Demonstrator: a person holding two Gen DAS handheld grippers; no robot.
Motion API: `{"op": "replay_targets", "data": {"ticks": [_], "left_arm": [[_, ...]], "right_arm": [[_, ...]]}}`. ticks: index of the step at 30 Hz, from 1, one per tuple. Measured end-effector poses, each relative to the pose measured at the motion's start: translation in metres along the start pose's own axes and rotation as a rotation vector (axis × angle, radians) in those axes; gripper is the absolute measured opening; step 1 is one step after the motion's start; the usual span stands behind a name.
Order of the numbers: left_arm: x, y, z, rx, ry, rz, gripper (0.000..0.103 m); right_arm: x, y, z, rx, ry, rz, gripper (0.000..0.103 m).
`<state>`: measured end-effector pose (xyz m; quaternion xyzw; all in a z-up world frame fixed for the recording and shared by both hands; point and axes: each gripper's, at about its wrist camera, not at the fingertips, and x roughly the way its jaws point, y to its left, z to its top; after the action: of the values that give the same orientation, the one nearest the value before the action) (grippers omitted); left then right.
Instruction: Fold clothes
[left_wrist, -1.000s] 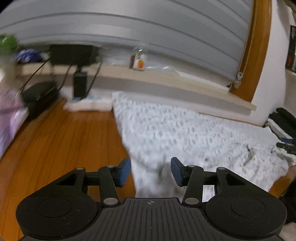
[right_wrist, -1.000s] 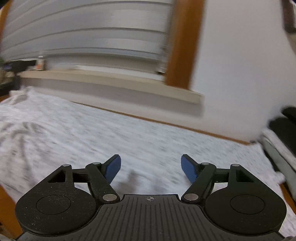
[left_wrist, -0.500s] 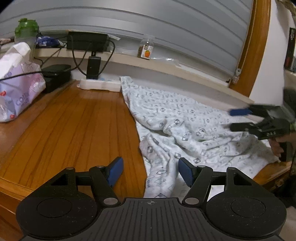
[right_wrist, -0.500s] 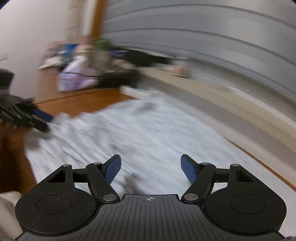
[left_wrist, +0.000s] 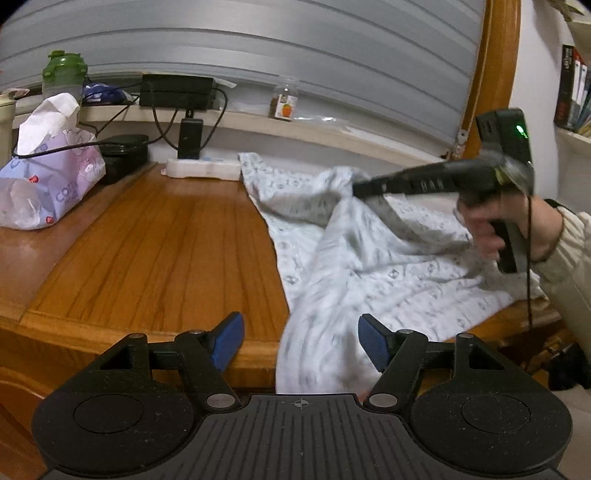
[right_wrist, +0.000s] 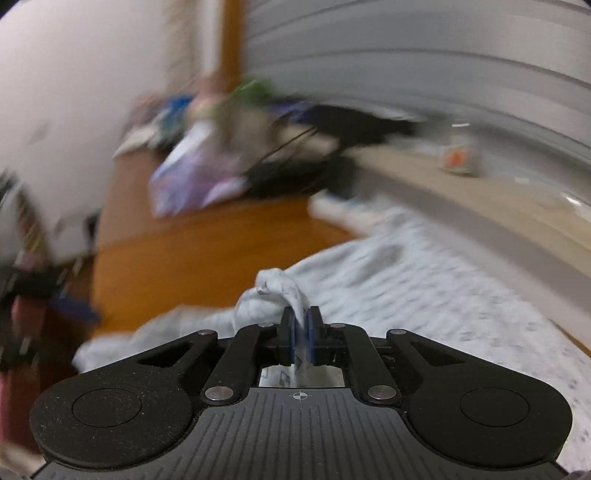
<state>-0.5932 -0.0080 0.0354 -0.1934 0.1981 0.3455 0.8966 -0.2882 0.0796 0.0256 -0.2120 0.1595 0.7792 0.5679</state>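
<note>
The patterned garment (left_wrist: 369, 258) lies rumpled over the table's (left_wrist: 166, 240) right half, one part hanging past the front edge. The right tongs (right_wrist: 301, 332) pinch a bunched fold, lifting it clear, likely to carry it across. The left tongs (left_wrist: 301, 341) gape empty near the hanging part.

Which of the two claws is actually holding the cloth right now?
The right claw: its blue pads are shut on a bunched fold of the pale patterned cotton garment. The left claw is open, its pads apart and gripping nothing.
</note>
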Motion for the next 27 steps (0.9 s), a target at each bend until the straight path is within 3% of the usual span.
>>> {"op": "replay_targets", "data": {"ticks": [5, 9, 10, 13, 18, 24, 27], "left_arm": [[0.001, -0.006, -0.002, 0.027, 0.009, -0.020, 0.064], [0.003, -0.011, -0.003, 0.055, 0.015, -0.033, 0.038], [0.003, -0.012, -0.003, 0.062, 0.017, -0.036, 0.018], [-0.008, -0.006, 0.004, 0.056, -0.021, -0.020, 0.006], [-0.039, 0.011, 0.022, 0.059, -0.091, 0.042, 0.005], [-0.042, 0.022, 0.023, 0.099, 0.013, -0.001, 0.011], [-0.043, 0.027, 0.030, 0.061, -0.021, -0.020, 0.031]], "right_arm": [[0.003, -0.001, -0.003, -0.023, 0.049, -0.040, 0.012], [0.009, 0.009, -0.005, -0.042, 0.060, -0.030, 0.030], [0.010, 0.012, -0.006, -0.046, 0.059, -0.026, 0.033], [0.011, 0.016, -0.006, -0.061, 0.055, -0.003, 0.038], [0.002, 0.016, -0.008, -0.072, 0.050, -0.014, 0.039], [-0.018, 0.012, -0.014, -0.088, 0.064, -0.006, 0.044], [-0.034, 0.009, -0.022, -0.095, 0.092, 0.019, 0.047]]}}
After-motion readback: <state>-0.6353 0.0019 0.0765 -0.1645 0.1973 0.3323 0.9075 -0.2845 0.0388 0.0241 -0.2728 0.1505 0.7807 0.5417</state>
